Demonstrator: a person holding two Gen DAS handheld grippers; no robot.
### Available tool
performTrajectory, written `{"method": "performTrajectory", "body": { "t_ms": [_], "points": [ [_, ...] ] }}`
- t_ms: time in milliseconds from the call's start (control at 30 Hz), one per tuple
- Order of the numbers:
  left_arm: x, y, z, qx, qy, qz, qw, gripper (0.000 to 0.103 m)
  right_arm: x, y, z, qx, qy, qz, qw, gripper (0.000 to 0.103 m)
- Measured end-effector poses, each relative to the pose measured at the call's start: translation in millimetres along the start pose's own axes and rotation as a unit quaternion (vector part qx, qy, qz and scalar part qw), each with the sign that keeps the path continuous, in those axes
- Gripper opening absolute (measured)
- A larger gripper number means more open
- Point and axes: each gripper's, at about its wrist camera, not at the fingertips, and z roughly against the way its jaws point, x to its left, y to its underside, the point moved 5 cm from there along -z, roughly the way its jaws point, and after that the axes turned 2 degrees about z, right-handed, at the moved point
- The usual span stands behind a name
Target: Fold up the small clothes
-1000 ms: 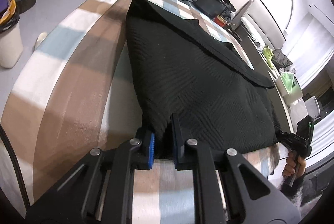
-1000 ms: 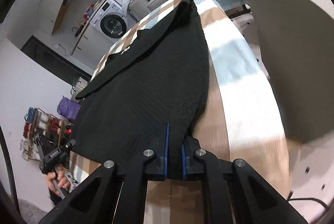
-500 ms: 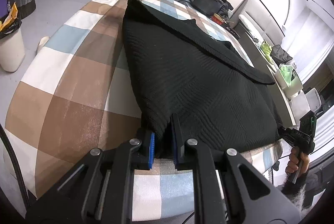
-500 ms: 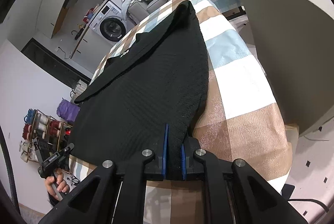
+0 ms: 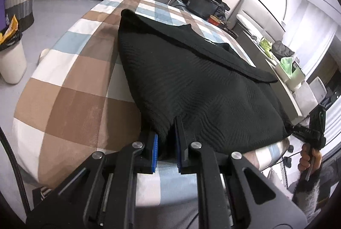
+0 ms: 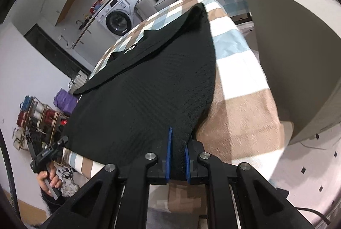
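- Your left gripper [image 5: 166, 147] is clamped on one near corner of the black knit garment [image 5: 191, 84], and your right gripper [image 6: 177, 159] is clamped on the other
- The garment lies across the checked cloth [image 5: 70, 88], filling the middle of both frames, its hem lifted toward you
- You appear early in the fold: one flap already lies across the far part, and the main fold is not yet made
- Only the left view shows the white bin [image 5: 10, 60] at the left edge; only the right view shows the shoe rack [image 6: 36, 120] at lower left
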Motion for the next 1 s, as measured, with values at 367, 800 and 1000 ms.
{"method": "performTrajectory", "body": {
  "t_ms": [367, 800, 1000],
  "points": [
    [13.2, -24.0, 21.5, -0.047, -0.027, 0.023, 0.9983, 0.044, -10.0, -36.1, 19.8, -0.065, 0.025, -0.016, 0.997, 0.035],
    [12.7, -122.7, -32.6, -0.071, -0.023, 0.076, 0.9943, 0.064, -13.4, -133.3, -16.3, -0.096, -0.021, -0.095, 0.991, 0.044],
    [32.8, -151.9, -76.8, -0.044, -0.039, 0.120, 0.9910, 0.064, -33.0, -162.9, -48.2, -0.089, -0.004, -0.130, 0.988, 0.044]
  ]
}}
